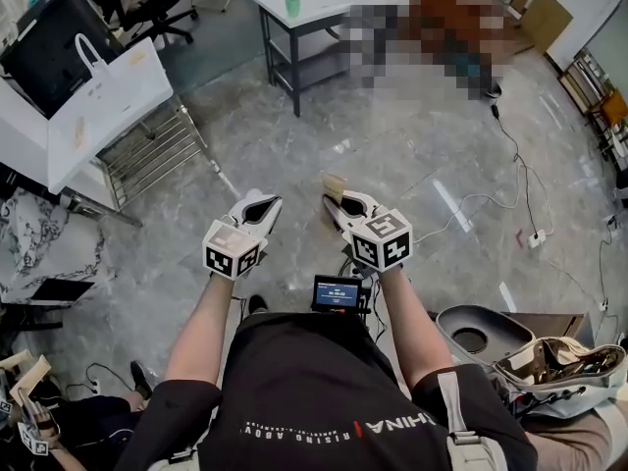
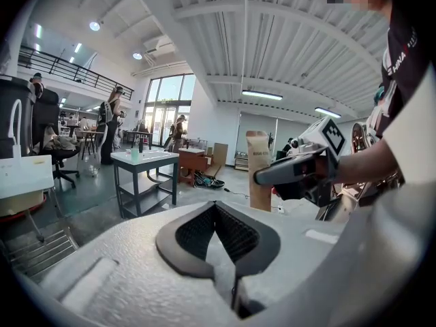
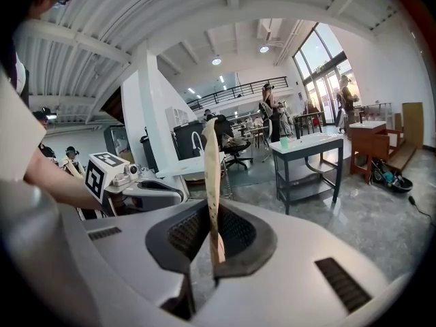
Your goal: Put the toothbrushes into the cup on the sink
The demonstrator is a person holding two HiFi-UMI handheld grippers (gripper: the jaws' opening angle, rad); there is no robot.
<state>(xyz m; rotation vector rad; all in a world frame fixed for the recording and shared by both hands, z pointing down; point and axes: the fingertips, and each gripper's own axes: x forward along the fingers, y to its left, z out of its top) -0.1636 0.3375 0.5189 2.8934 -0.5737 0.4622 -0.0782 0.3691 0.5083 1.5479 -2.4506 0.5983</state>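
One flat brown packet (image 3: 211, 176) is pinched between the jaws of the right gripper (image 3: 211, 231), seen edge-on. Its long axis runs straight out along the jaws, its free end well past the tips. Judged a boxed toothbrush, though the contents do not show.

Left gripper (image 2: 216, 210): jaws together, nothing between them. It is held just beside the right one, level with it.

Count: one packet, one green cup (image 1: 292, 6), two grippers. A pinkish item lies near the cup, too small to identify.

Cup stands on the white-topped table (image 1: 324, 3) (presumably the sink unit), well apart from both grippers across open floor. From the head view it lies nearly dead ahead, between the two grippers' lines, so neither is clearly nearer. The right one carries the load.

Judgement: task at the carry stage, with nothing in the cup that I can make out. The cup opens upward, so the packet must reach it and go in end-first.
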